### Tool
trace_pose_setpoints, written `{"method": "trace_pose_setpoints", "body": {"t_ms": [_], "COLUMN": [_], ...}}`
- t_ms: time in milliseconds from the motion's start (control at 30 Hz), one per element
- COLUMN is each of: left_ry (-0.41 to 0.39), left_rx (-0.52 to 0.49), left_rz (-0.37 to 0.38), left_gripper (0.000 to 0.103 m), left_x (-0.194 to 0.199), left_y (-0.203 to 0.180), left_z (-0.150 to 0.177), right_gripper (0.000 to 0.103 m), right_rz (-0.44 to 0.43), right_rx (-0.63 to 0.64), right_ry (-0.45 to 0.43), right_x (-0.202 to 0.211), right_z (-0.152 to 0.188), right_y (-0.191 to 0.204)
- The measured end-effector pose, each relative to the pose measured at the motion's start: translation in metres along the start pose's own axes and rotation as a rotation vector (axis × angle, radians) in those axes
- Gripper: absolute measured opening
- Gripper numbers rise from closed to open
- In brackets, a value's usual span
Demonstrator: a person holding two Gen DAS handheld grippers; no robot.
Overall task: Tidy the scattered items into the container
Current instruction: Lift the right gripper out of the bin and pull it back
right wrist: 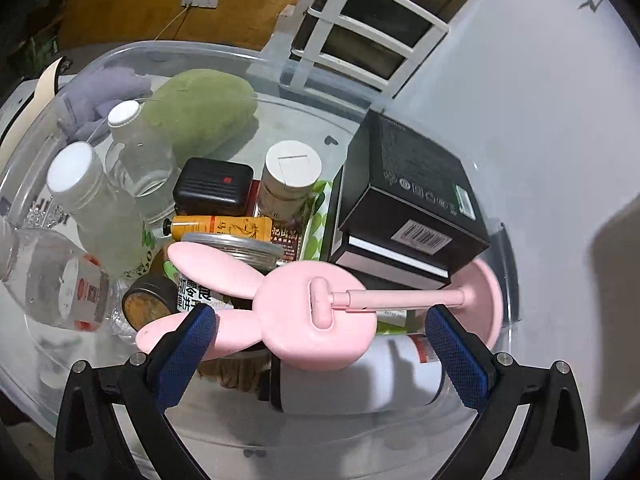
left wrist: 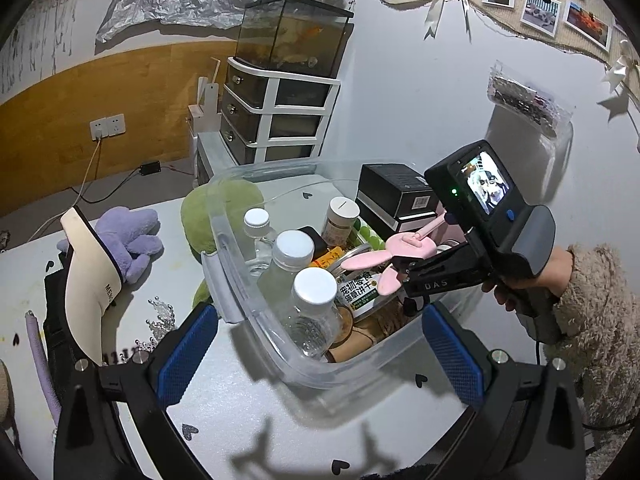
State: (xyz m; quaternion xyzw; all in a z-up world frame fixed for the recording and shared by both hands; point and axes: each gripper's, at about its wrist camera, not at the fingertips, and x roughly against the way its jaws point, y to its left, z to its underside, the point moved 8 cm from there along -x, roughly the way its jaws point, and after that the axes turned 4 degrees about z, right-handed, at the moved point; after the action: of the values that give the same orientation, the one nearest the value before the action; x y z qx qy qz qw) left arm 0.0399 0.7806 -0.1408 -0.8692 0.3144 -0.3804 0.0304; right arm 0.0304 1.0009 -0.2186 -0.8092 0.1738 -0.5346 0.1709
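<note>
Clear container [right wrist: 120, 50] | bottles: 3 | pink rabbit stand [right wrist: 316, 316]: 1 | both grippers' jaws apart

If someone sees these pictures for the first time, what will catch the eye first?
The pink rabbit-shaped stand stands out most, lying on top of the items inside the clear plastic container, between the open jaws of the right gripper. Next come the white-capped bottles along the container's left side and the black box at its right.
</note>
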Motion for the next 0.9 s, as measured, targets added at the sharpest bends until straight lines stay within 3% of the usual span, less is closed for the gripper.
{"method": "trace_pose_setpoints", "body": {"t_ms": [100, 200, 367, 500, 633, 733, 900], "left_ry": [-0.015, -0.046, -0.070, -0.075, -0.085, -0.093, -0.100], "left_rx": [-0.010, -0.032, -0.055, -0.035, -0.026, -0.034, -0.009], "left_rz": [-0.010, -0.024, -0.049, -0.047, -0.021, -0.008, -0.009], "left_gripper": [0.103, 0.103, 0.103, 0.103, 0.103, 0.103, 0.103], "left_x": [0.002, 0.006, 0.008, 0.007, 0.007, 0.009, 0.014], "left_y": [-0.001, -0.003, -0.004, -0.003, -0.004, -0.005, 0.002], "left_z": [-0.001, -0.003, -0.005, -0.005, -0.004, -0.001, 0.007], "right_gripper": [0.103, 0.103, 0.103, 0.103, 0.103, 0.103, 0.103], "right_rz": [0.010, -0.016, -0.044, -0.049, -0.056, -0.037, 0.003], "right_rx": [-0.044, -0.171, -0.493, -0.691, -0.814, -0.839, -0.846], "right_ry": [-0.026, -0.075, -0.181, -0.308, -0.371, -0.420, -0.420], "right_x": [0.008, 0.029, 0.070, 0.106, 0.128, 0.140, 0.150], "right_z": [0.001, 0.005, 0.032, 0.057, 0.081, 0.095, 0.115], "right_y": [-0.011, -0.035, -0.084, -0.099, -0.085, -0.065, -0.023]}}
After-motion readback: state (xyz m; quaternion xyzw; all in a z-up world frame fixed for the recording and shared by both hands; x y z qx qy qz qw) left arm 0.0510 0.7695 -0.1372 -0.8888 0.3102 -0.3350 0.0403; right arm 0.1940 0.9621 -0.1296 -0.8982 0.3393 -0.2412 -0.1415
